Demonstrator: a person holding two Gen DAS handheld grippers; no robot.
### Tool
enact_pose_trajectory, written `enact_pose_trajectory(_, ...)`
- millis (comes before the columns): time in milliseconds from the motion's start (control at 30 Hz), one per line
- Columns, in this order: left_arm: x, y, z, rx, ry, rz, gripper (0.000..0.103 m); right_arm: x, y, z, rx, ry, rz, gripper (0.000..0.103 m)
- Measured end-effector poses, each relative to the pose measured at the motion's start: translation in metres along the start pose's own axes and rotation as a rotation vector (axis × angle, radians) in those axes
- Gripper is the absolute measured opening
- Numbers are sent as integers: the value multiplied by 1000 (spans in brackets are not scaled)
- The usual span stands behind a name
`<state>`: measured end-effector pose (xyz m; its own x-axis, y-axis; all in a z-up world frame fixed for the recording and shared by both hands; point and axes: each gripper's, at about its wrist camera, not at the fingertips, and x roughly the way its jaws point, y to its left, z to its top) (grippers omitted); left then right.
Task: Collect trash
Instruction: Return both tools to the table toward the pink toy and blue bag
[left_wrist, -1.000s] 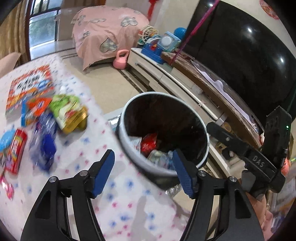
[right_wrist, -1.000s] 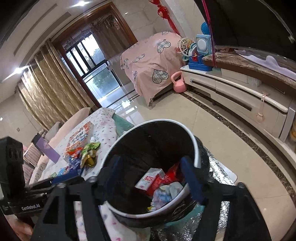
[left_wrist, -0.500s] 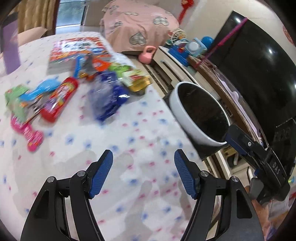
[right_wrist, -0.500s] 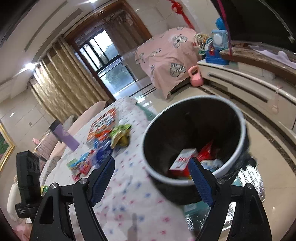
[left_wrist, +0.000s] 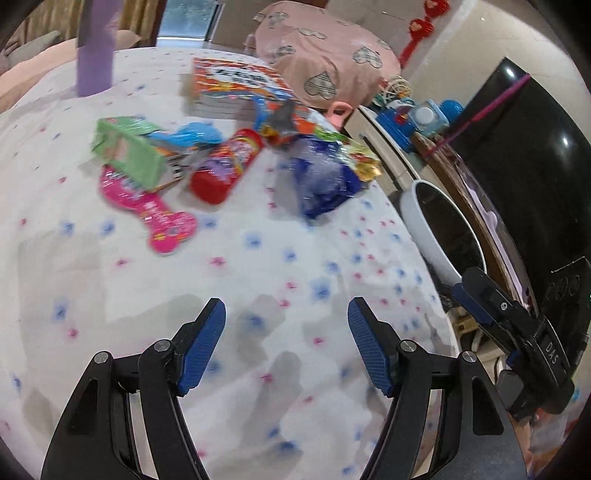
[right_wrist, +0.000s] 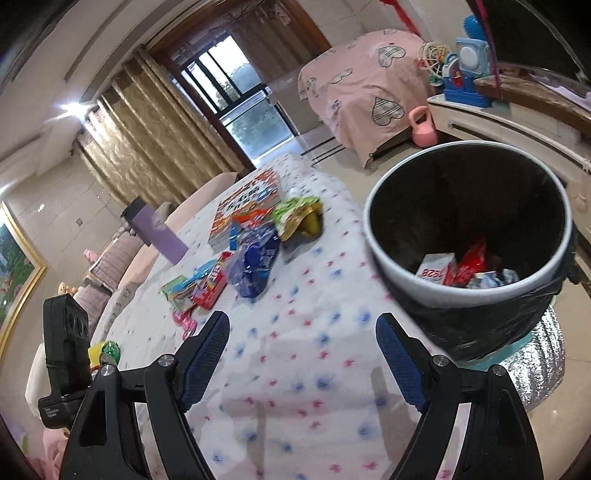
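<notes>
On the table (left_wrist: 122, 280), under its white cloth dotted with blue and pink flowers, the trash is lying in a loose cluster at the far side: a blue crinkled wrapper (left_wrist: 325, 184), a red tube-shaped packet (left_wrist: 225, 168), a green box (left_wrist: 127, 153), a pink bone-shaped wrapper (left_wrist: 147, 203) and a yellow-green snack bag (right_wrist: 299, 218), several of them overlapping or touching. The left tool (left_wrist: 286, 345) is hovering over bare cloth well short of that pile, its blue pads spread wide and gripping nothing; the right tool (right_wrist: 301, 356) is likewise spread and empty, pointing between the pile and the trash bin (right_wrist: 395, 266), which is standing just beside the table's right edge with a few wrappers already lying in its black liner. The likeliest trouble, as I judge it, is in the pile itself: because the pieces are lying on one another, a pinch on the blue wrapper could drag a neighbour along or nudge it off the near edge beside the bin. The thin foil may also be slipping out of the pads if caught only by a corner. The cloth is soft and could be bunching under a low approach. Open room is lying across the near half of the table, so both tools are having a free path forward; the tight spots are the purple upright box (left_wrist: 94, 48) and the stacked book (left_wrist: 236, 86) behind the pile, and the bin's rim to the right.
</notes>
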<state>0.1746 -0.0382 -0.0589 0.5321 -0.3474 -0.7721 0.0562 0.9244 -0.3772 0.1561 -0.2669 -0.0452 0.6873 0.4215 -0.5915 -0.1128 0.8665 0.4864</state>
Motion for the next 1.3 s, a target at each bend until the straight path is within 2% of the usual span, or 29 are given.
enact_pose_trajectory(667,-9,79,29,-146,-38,61,72,54,46,10,-67,66,50,84)
enact_pose_trajectory(833,5,84,41,-164,-27,86,73,71,51,13,-83,73,45,83)
enact_pose_trajectory(1067,22,74,60,-109,-30,160,73,99,55,26,-101,96,24,78)
enact_pose_trajectory(1133,26,67,59,-53,-41,213,68,108,58,30,-107,102,25,76)
enact_pose_trajectory(1200,29,62,55,5,-58,279,49,117,61,33,-115,112,22,73)
enact_pose_trajectory(1233,29,60,52,29,-70,307,43,123,61,34,-113,118,25,68)
enact_pose_trajectory(1300,26,64,49,40,-84,305,20,130,61,35,-116,126,15,43)
